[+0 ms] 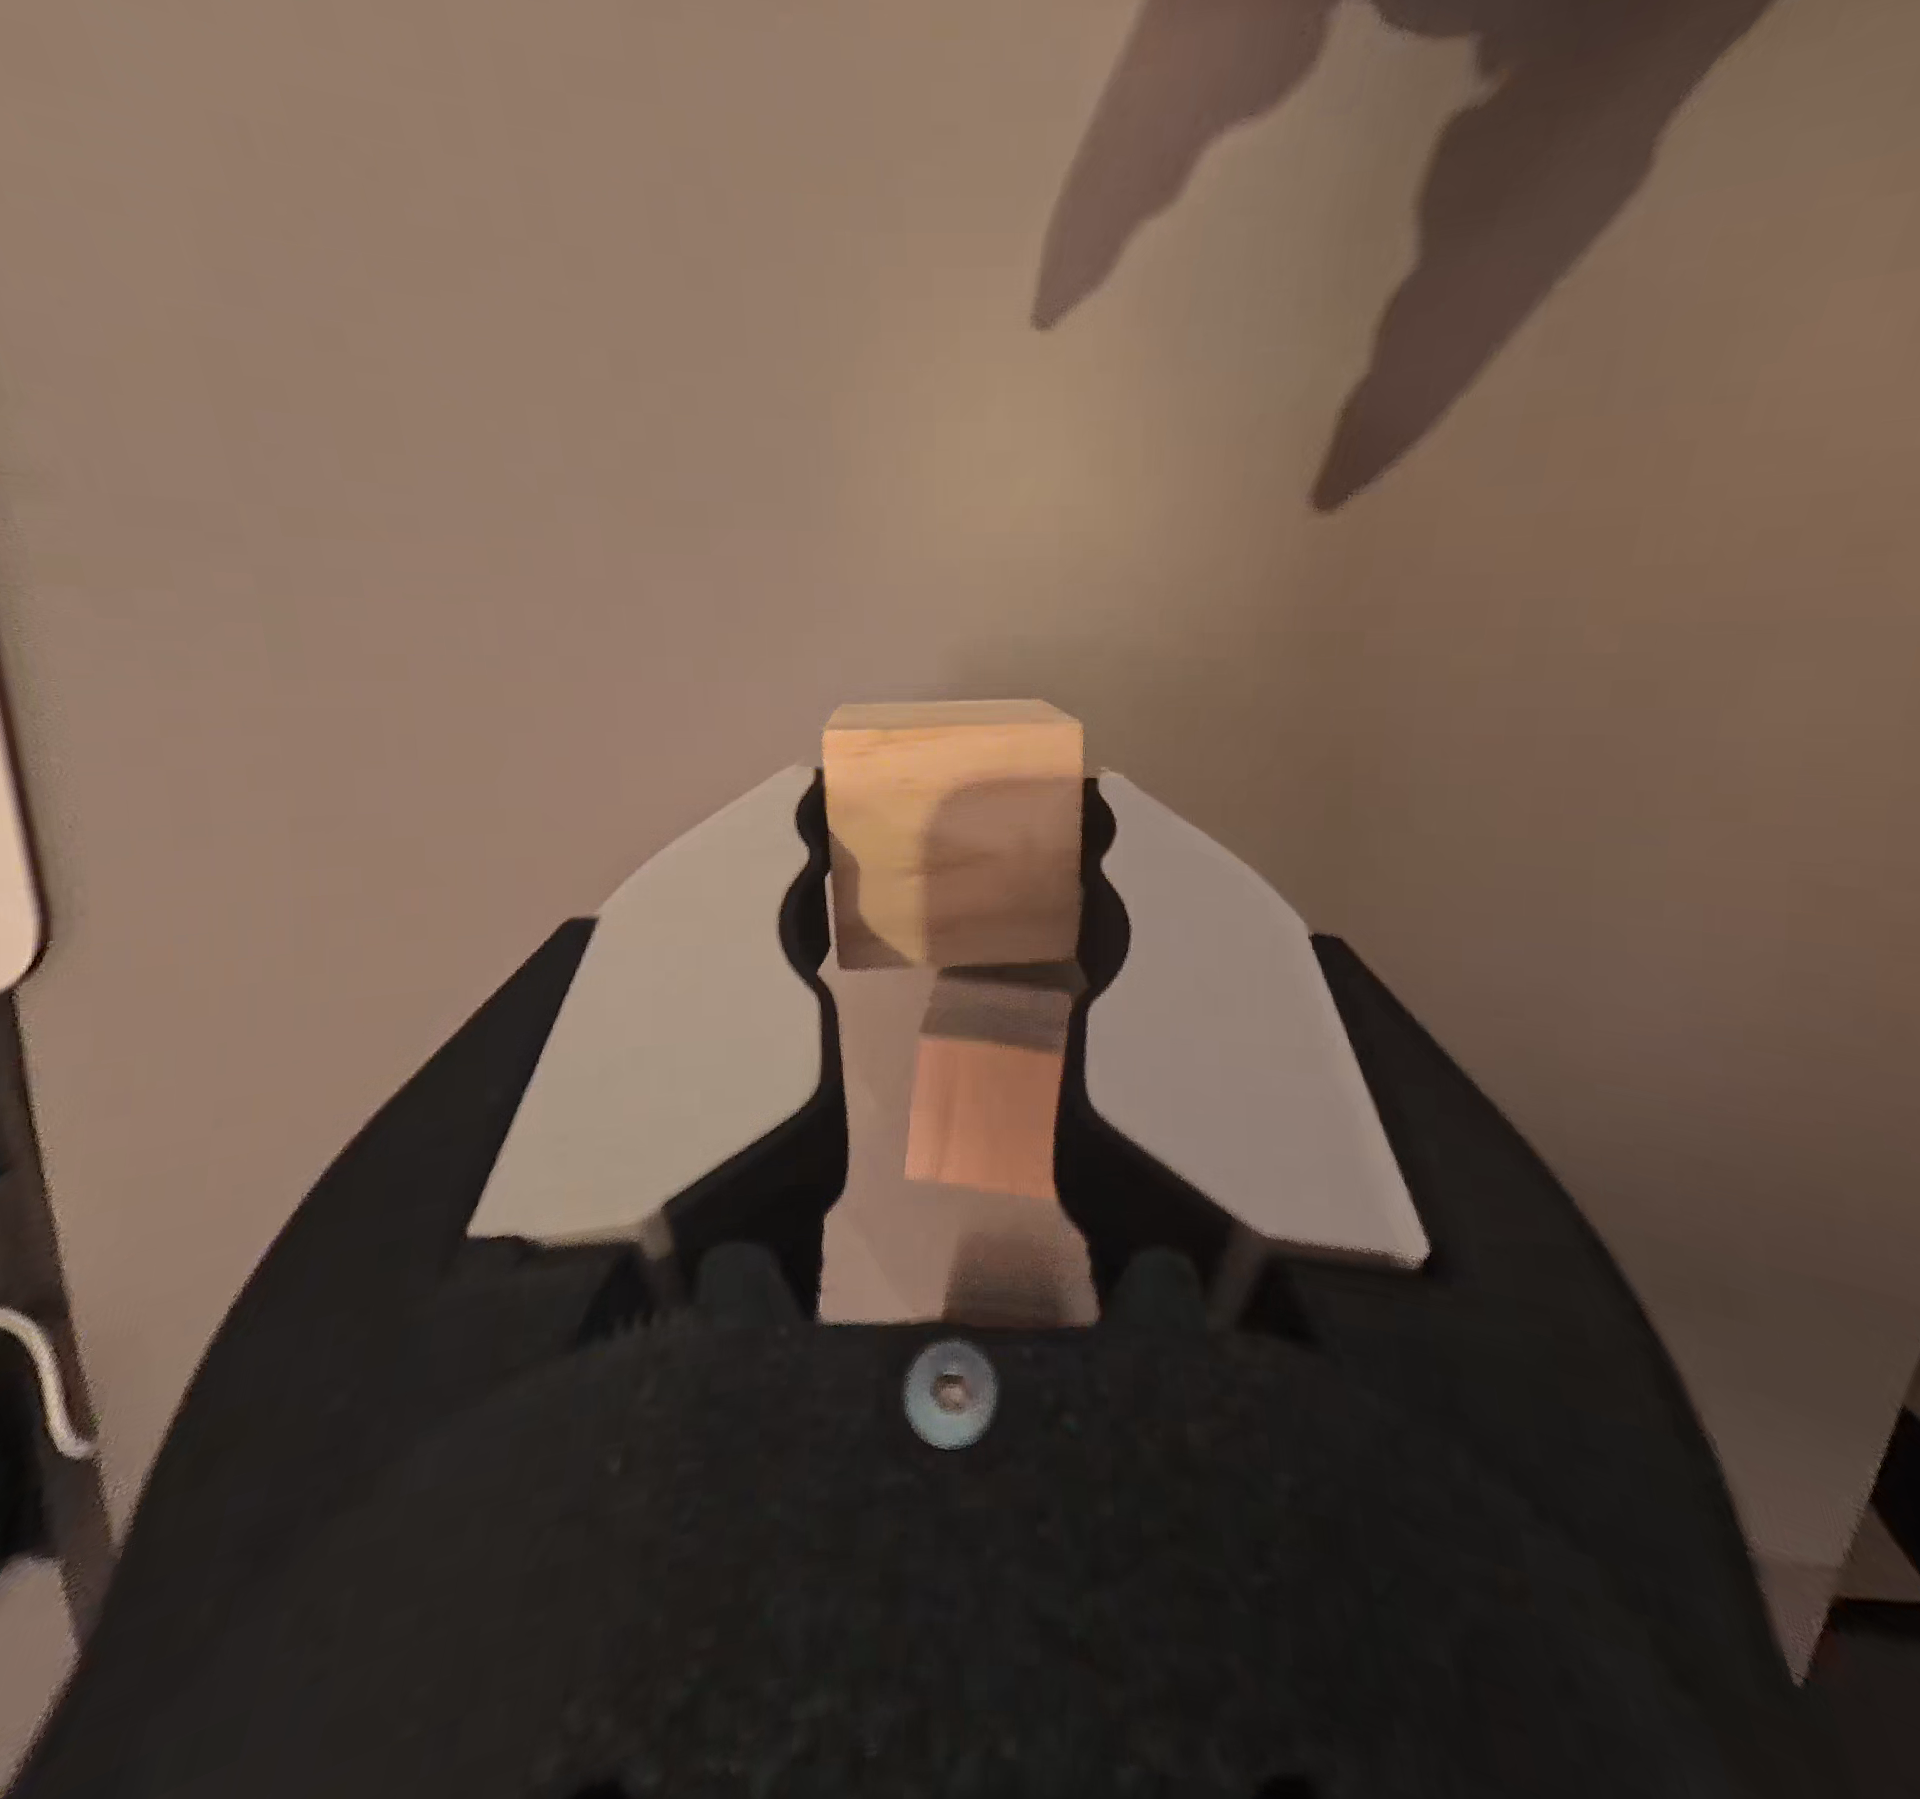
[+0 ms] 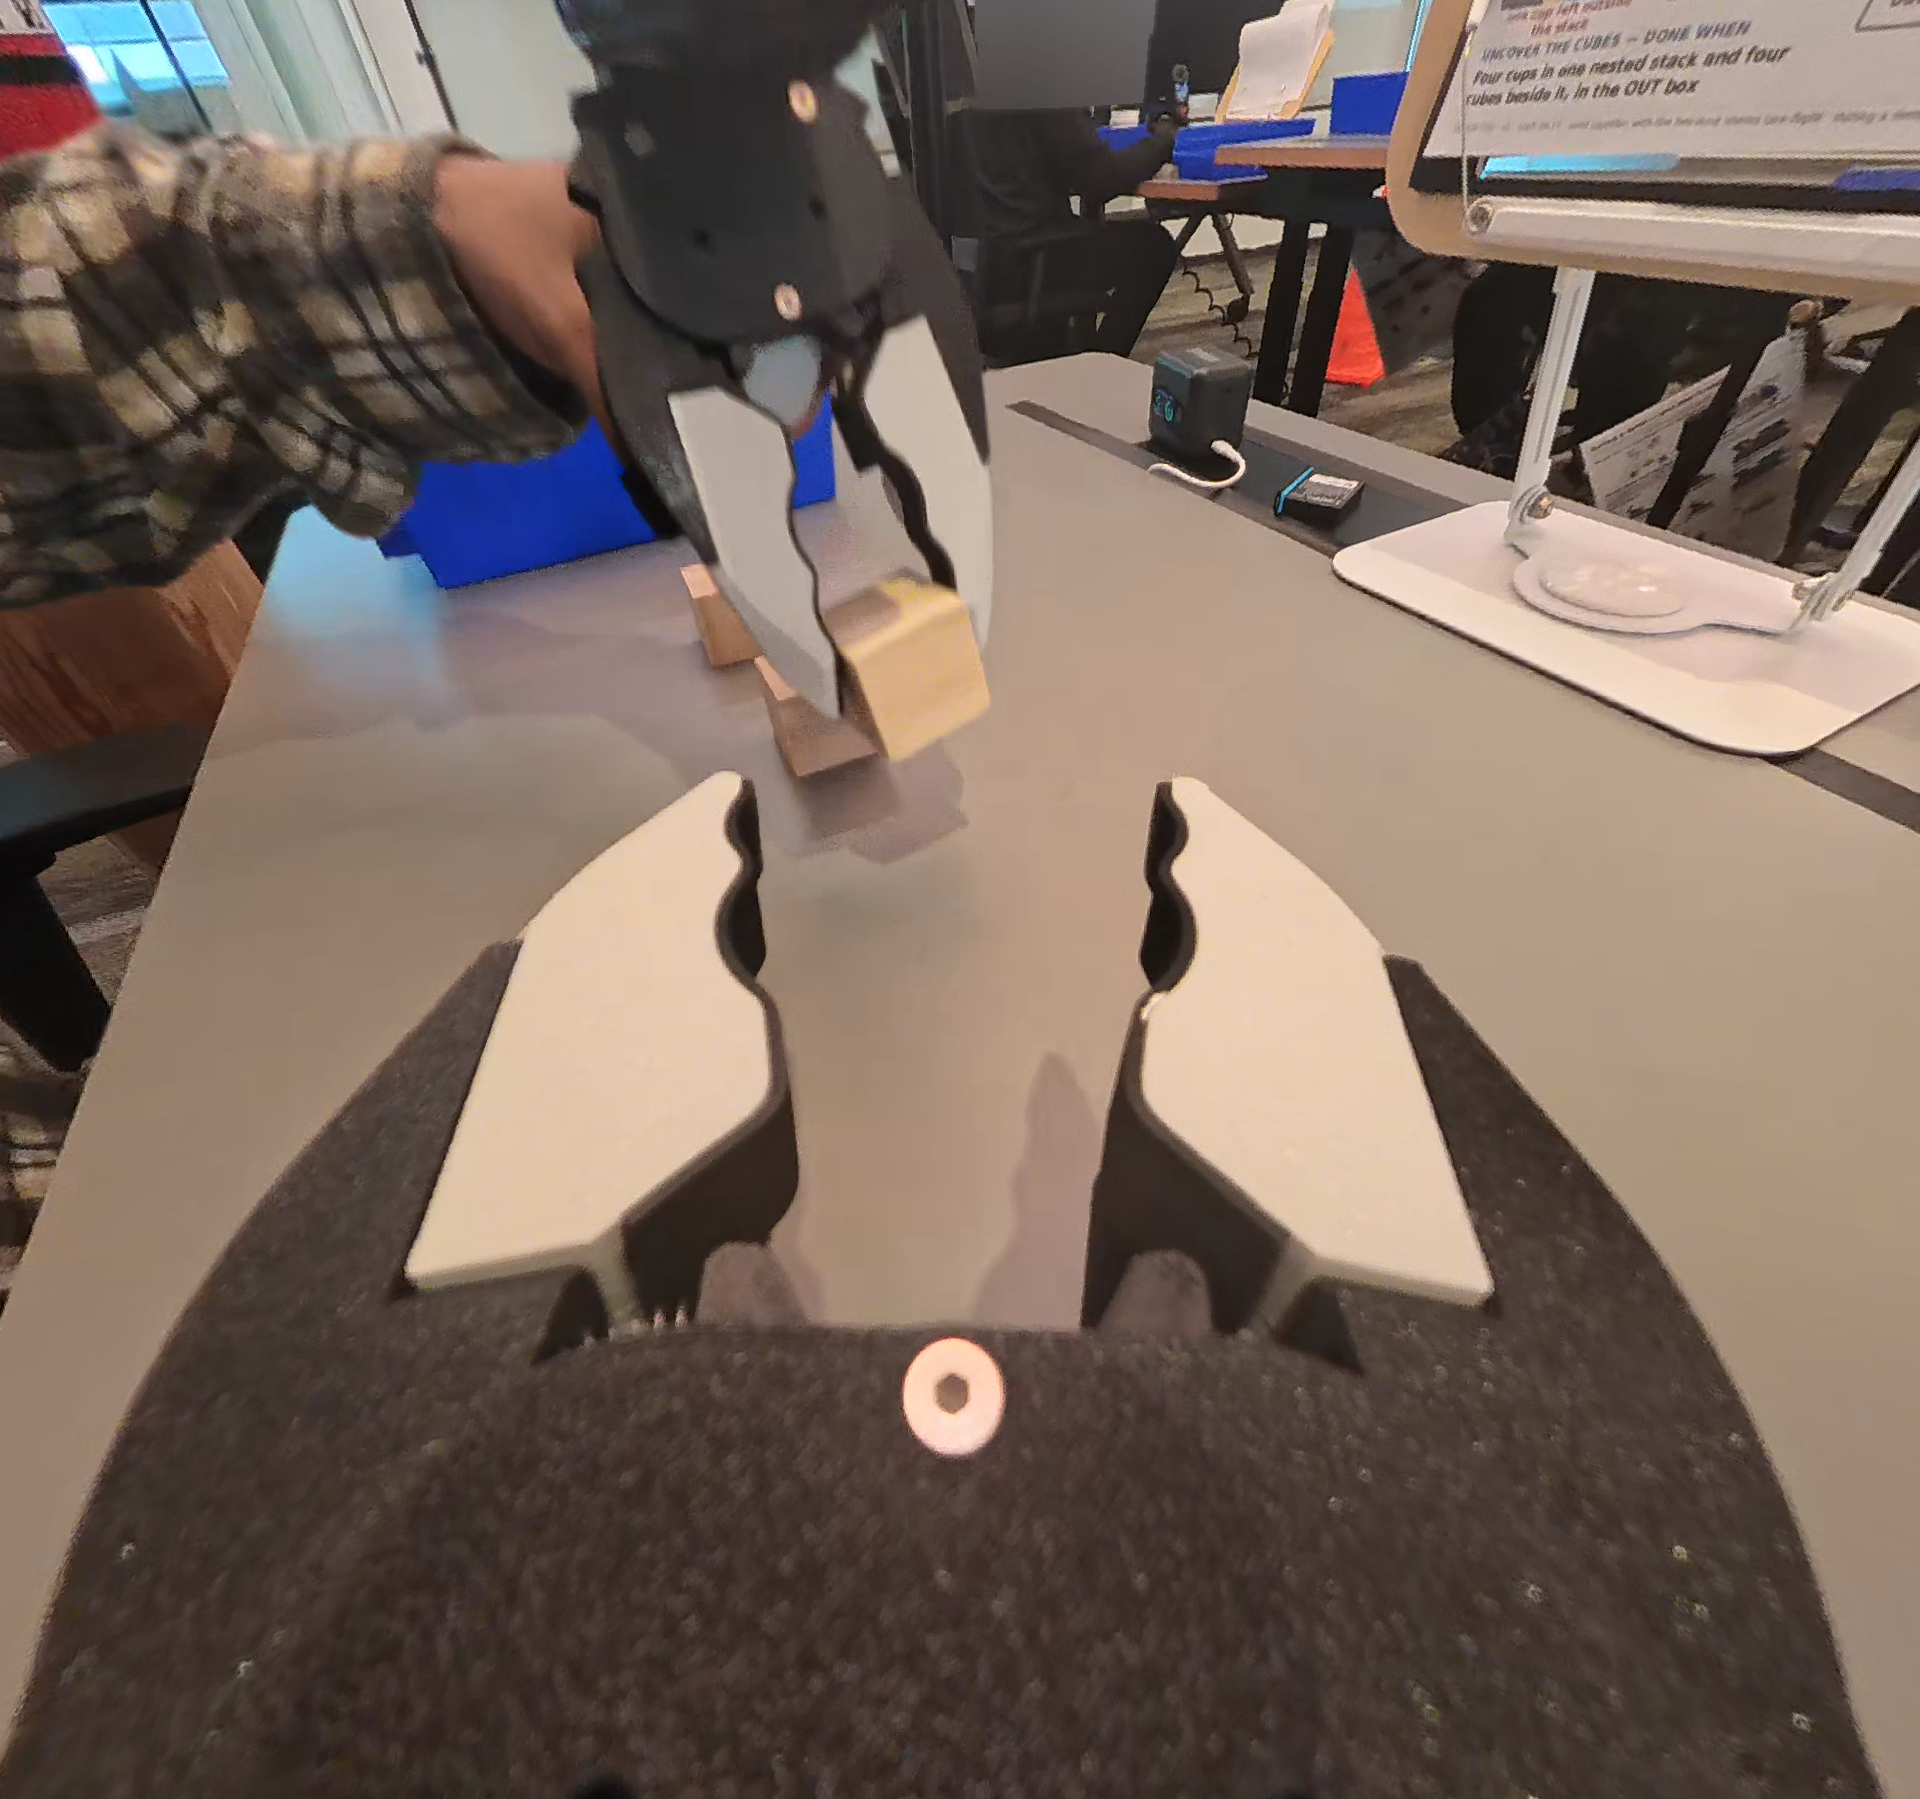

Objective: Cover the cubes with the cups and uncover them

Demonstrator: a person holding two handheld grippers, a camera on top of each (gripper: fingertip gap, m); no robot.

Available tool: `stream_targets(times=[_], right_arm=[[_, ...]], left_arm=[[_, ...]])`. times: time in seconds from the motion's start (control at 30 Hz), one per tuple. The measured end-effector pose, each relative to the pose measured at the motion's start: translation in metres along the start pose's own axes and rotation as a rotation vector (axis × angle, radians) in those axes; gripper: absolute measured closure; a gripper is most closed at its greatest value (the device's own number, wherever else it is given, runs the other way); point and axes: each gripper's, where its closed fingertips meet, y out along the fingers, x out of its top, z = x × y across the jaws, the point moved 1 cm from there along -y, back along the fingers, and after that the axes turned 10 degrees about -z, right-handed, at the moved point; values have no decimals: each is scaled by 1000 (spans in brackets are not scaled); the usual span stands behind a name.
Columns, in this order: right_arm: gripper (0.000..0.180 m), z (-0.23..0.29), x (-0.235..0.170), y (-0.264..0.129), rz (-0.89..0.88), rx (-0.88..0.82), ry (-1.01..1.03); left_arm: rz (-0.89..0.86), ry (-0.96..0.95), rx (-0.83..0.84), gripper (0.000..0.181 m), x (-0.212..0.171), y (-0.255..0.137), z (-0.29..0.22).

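While its two pale fingers press on opposite side faces, the left gripper (image 1: 954,845) carries a wooden cube (image 1: 954,840) just above the grey table (image 1: 520,347). Seen from the right wrist view, that gripper (image 2: 894,648) slants down from upper left, held by a hand (image 2: 520,263) in a plaid sleeve (image 2: 208,326), with the cube (image 2: 920,674) pinched at the fingertips and clear of the surface. Behind and beside it lie more cubes (image 2: 727,622) on the table, one (image 2: 821,736) almost under the held block. A blue bin (image 2: 540,513) stands farther back; no cups show in either view.

The right gripper (image 2: 951,876) hangs low over bare table in the foreground, its fingers spread wide and holding nothing, pointed toward the left one.

The cube looks like solid light wood: rigid, light, not fragile, with flat smooth faces that could slip if caught on an edge or corner. Squeezing two parallel faces near the middle, as the left fingers do, seems the surest hold. Its grip sits toward the fingertips, so a firm squeeze is likely needed until the block is set flat.

A tablet stand (image 2: 1621,606) and a small black device (image 2: 1195,399) occupy the table's far right side.
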Motion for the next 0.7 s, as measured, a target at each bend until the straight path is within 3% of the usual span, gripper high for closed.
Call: stream_targets(times=[0.37, 0.7], right_arm=[[109, -3, 5, -4, -18, -11, 2], [109, -2, 2, -3, -2, -6, 5]], left_arm=[[44, 28, -119, 136, -2, 50, -18], [41, 23, -148, 136, 1, 63, -16]])
